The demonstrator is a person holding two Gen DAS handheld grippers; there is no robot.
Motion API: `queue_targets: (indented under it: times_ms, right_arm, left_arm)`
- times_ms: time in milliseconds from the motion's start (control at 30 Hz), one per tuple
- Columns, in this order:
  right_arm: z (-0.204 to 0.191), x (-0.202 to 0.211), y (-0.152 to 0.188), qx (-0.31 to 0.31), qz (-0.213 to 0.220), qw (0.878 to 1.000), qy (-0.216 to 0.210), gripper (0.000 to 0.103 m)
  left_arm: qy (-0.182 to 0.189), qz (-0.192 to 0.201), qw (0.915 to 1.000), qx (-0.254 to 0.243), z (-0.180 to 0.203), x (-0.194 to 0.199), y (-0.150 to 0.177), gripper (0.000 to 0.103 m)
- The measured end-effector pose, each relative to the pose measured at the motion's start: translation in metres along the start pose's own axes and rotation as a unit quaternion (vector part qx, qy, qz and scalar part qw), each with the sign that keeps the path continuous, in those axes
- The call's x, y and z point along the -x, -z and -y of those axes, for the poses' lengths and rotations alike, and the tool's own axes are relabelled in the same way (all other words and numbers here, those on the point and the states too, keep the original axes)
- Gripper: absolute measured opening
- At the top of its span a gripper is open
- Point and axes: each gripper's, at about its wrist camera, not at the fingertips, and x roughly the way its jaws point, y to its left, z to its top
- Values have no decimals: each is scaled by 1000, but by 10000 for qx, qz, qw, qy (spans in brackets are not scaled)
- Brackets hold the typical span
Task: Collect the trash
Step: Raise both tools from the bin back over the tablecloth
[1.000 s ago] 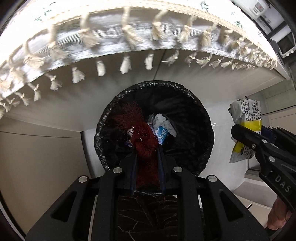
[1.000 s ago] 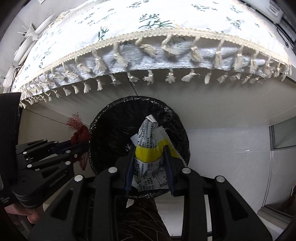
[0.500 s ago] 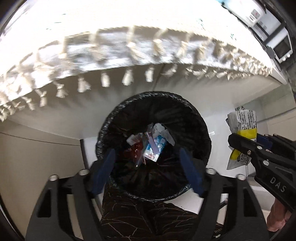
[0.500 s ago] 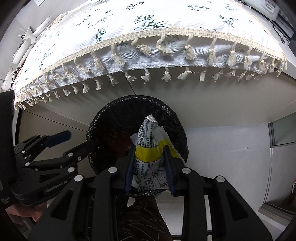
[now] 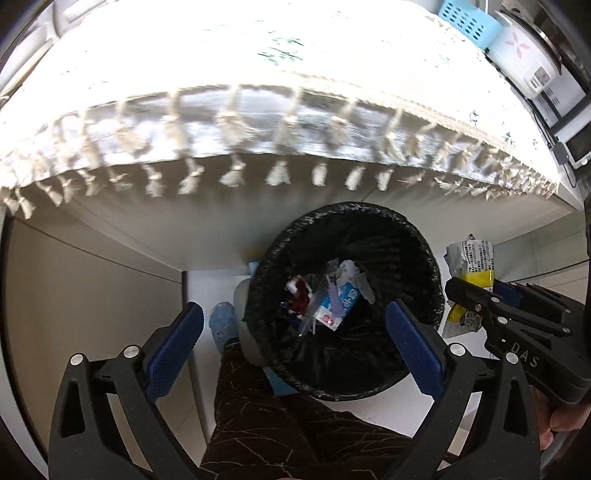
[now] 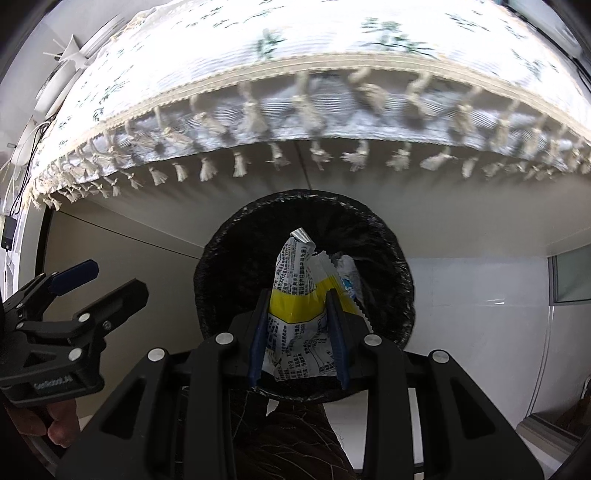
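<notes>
A round bin lined with a black bag [image 5: 347, 208] stands on the floor under the table edge, with several wrappers and a red piece [image 5: 300, 295] inside. My left gripper [image 5: 295, 314] hangs above the bin's left side; its jaws are opening wide and nothing is between them. In the right wrist view the left gripper [image 6: 110, 280] sits left of the bin [image 6: 229, 236]. My right gripper [image 6: 297, 299] is over the bin's mouth with a white, black-printed and yellow wrapper [image 6: 295, 266] between its pads; the jaws are beginning to open. From the left wrist the wrapper [image 5: 472, 258] and right gripper [image 5: 476, 288] show at the right.
A white tablecloth with tassels [image 5: 258, 129] overhangs the bin. The person's leg in dark patterned trousers [image 5: 277, 424] and a blue slipper [image 5: 223, 325] are beside the bin. A blue basket [image 5: 469, 22] and a cooker [image 5: 517, 48] stand on the table.
My left gripper opened and the red net it held dropped into the bin; it then rose and drifted left. My right gripper carried the wrapper further over the bin.
</notes>
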Motion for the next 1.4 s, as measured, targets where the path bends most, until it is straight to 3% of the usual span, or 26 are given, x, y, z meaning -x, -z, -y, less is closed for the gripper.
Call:
queue_targets:
  times_ms: [67,167,400,600,967,1400]
  right_arm:
    - [-4,1,-1,43,26,10000,48,37]
    - [-5,2,-4,-11,56,10000,43,59]
    - [-4,17,-7,-44,293,9993,224,79]
    - [-6,45,-10,-41,424,9984,372,88]
    - [-5,111,-43,-301,1009,9935,424,95]
    - [-18,155,-90,-208,1557,9863,495,95]
  left_arm:
    - [-34,27,10000,22,-5,1,1,97]
    - [-52,13,10000,83,-13,3,0,97]
    - [-87,56,9999,122,-21,8,-6,97]
    - [14,142,9997,178,-25,25,-18,97]
    - [12,418,9991,106,-21,71,-47,97]
    - [-11,782,9969,31,-23,119,-93,97]
